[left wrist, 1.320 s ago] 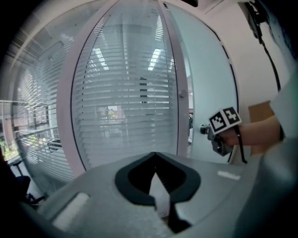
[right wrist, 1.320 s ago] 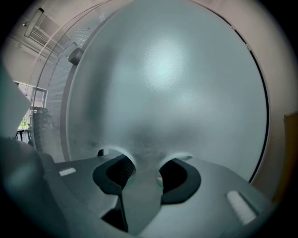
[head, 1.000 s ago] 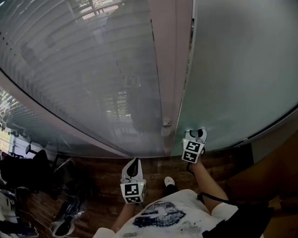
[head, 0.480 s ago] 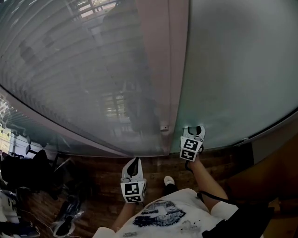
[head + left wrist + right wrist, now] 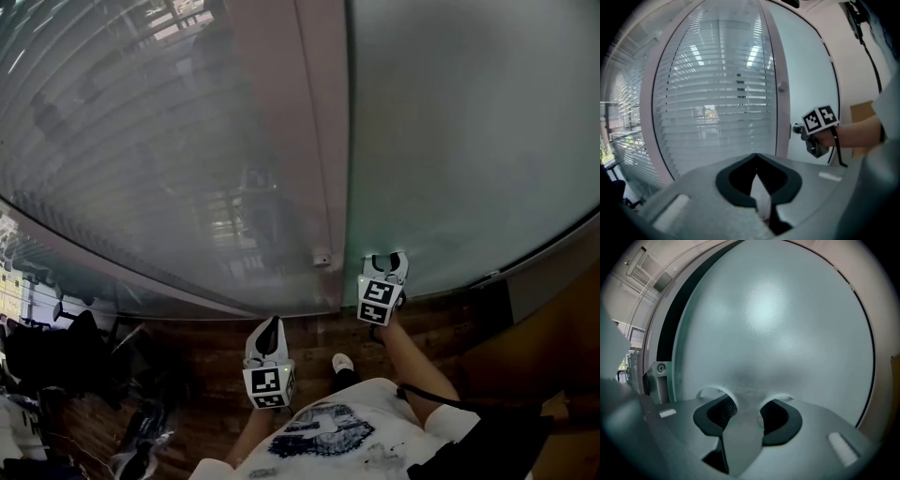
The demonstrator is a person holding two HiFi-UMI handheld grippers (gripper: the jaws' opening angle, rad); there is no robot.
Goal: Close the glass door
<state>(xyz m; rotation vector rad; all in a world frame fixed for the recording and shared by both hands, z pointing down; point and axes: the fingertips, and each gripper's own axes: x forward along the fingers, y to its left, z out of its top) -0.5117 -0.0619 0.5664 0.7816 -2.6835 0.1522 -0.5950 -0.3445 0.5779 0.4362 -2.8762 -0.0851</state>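
1. Right tool [image 5: 387,265] has its jaws partly apart with nothing between them. Their tips sit against the glass door [image 5: 469,141] low down, which looks like a flat push rather than a grip, since the pane offers nothing to pinch there.
2. Left tool [image 5: 268,330] has its jaws together and empty. It is held back near the person's body, probably because one pushing hand is enough.
3. The door's left edge stands just beside the pale pink frame post [image 5: 317,141]. A dark strip along that edge in the right gripper view hints at a narrow gap, though I cannot tell whether the door is fully home.
4. The door is smooth, milky blue-green frosted glass with no features. The neighbouring glazed panel [image 5: 141,150] shows horizontal blind slats. A small metal bracket [image 5: 660,367] carries a screw, and the floor [image 5: 187,352] is dark wood planking.
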